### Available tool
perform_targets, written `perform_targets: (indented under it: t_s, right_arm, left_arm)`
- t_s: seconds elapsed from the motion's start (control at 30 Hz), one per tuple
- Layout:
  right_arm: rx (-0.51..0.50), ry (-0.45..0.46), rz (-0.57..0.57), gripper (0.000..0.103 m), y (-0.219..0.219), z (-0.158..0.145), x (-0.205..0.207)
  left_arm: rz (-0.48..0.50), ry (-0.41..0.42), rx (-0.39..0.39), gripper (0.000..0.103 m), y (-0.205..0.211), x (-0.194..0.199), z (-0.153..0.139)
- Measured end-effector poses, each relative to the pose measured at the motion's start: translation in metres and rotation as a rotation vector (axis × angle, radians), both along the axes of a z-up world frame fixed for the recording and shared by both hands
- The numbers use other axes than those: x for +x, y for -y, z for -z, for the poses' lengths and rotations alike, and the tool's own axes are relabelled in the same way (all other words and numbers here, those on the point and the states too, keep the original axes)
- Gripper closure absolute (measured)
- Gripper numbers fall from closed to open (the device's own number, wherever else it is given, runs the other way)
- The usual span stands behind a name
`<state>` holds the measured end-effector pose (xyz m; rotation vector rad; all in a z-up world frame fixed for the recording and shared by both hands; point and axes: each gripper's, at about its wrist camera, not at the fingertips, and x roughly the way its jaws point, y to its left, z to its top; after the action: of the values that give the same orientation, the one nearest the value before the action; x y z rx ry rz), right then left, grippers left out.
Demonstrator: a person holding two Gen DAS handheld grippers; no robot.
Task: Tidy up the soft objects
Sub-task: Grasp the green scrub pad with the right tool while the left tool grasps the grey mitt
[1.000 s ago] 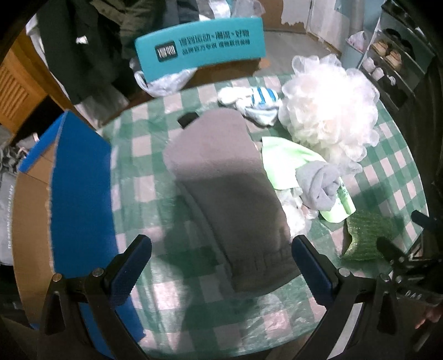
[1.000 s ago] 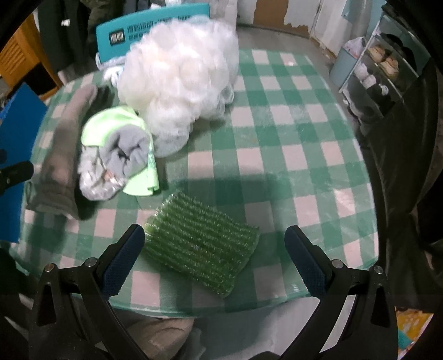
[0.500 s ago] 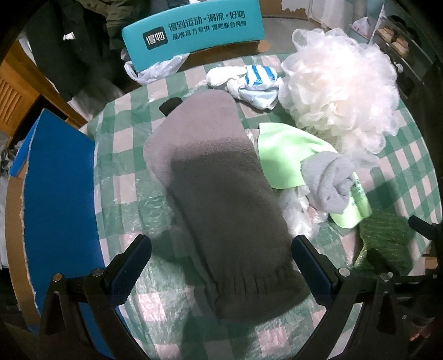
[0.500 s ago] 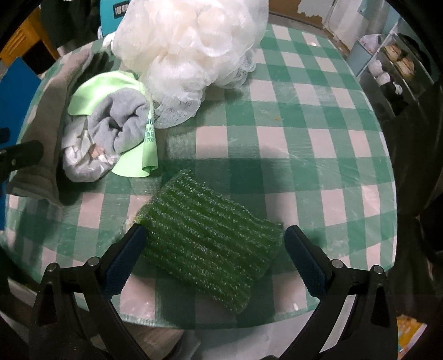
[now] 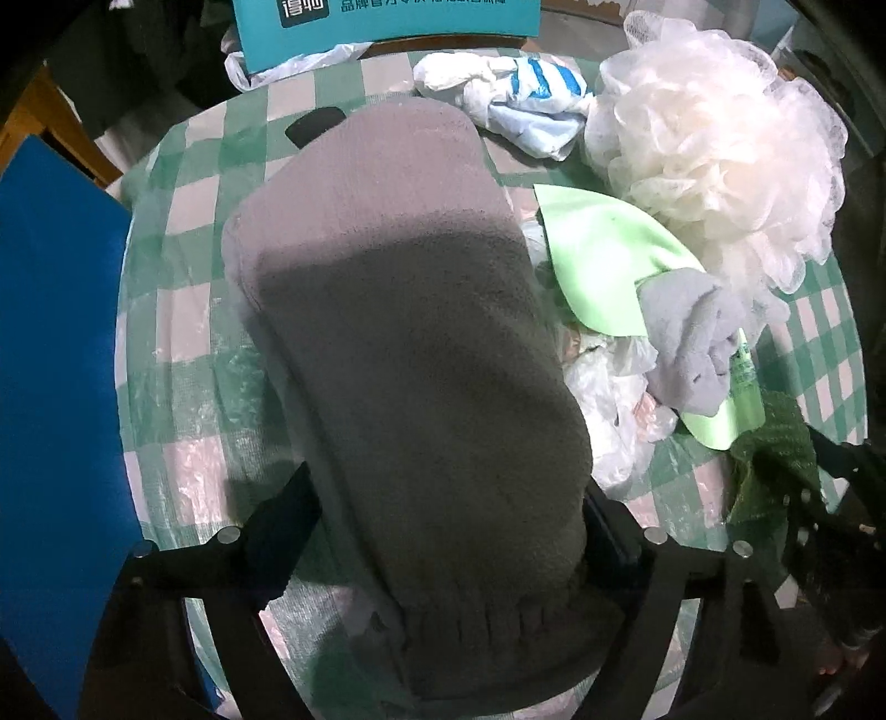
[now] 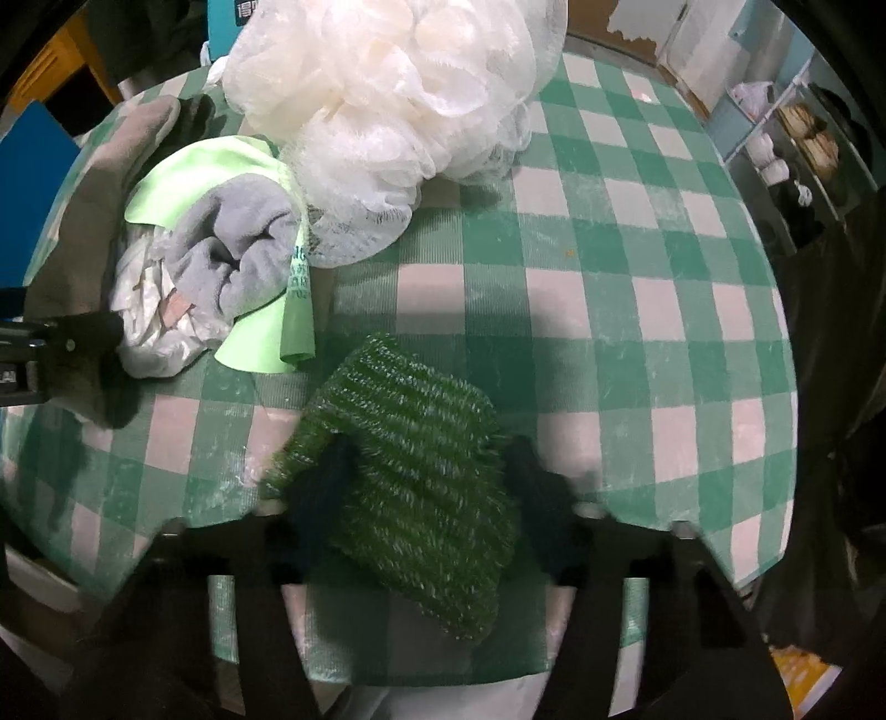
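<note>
A long grey fleece sock [image 5: 410, 354] lies on the round green-checked table [image 5: 183, 310]. My left gripper [image 5: 443, 520] is open, its fingers on either side of the sock's cuff end. A green fuzzy scrub cloth [image 6: 410, 471] lies near the table's front edge; my right gripper [image 6: 426, 476] is open, its fingers flanking the cloth and close to it. The cloth also shows in the left wrist view [image 5: 775, 448]. A white mesh bath pouf [image 6: 387, 83], a rolled light-grey sock [image 6: 238, 232] on a lime-green cloth [image 6: 188, 177] and crumpled plastic [image 6: 149, 310] lie between.
A blue-and-white bundle [image 5: 520, 105] lies at the table's far side. A blue cardboard panel [image 5: 55, 387] stands at the left. A teal chair back [image 5: 387, 16] is behind the table. Shelves with shoes [image 6: 797, 138] stand at the right.
Both grippers have moved forward and down. The left fingers now straddle the grey sock's cuff; the right fingers have narrowed around the green cloth, which has bunched up.
</note>
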<state>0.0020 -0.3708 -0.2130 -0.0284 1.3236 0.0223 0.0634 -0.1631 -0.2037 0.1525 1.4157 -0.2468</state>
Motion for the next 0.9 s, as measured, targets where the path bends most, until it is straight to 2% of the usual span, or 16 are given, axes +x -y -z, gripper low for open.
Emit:
perform_targets:
  t_s: [0.1,0.27,0.37,0.6,0.9]
  right_arm:
    - [0.007,-0.002,0.01,0.078,0.002,-0.002,0.003]
    - [0.017,0.013,0.013,0.082,0.001,-0.012,0.005]
    - [0.013,0.027,0.006,0.083,-0.003,-0.018,0.006]
    - [0.025,0.078,-0.001,0.083,-0.017,-0.041,-0.004]
    - [0.036,0.135,-0.011,0.083,-0.022,-0.067,0.002]
  left_arm:
    - [0.016,0.023,-0.024,0.032,-0.004,-0.003,-0.007]
    - [0.014,0.035,-0.059,0.057,-0.015,-0.009,-0.021]
    - [0.006,0.038,-0.069,0.067,-0.023,-0.015,-0.03]
    - [0.001,0.081,-0.078,0.073,-0.038,-0.023,-0.054]
    - [0.039,0.184,-0.03,0.078,-0.047,-0.039,-0.079]
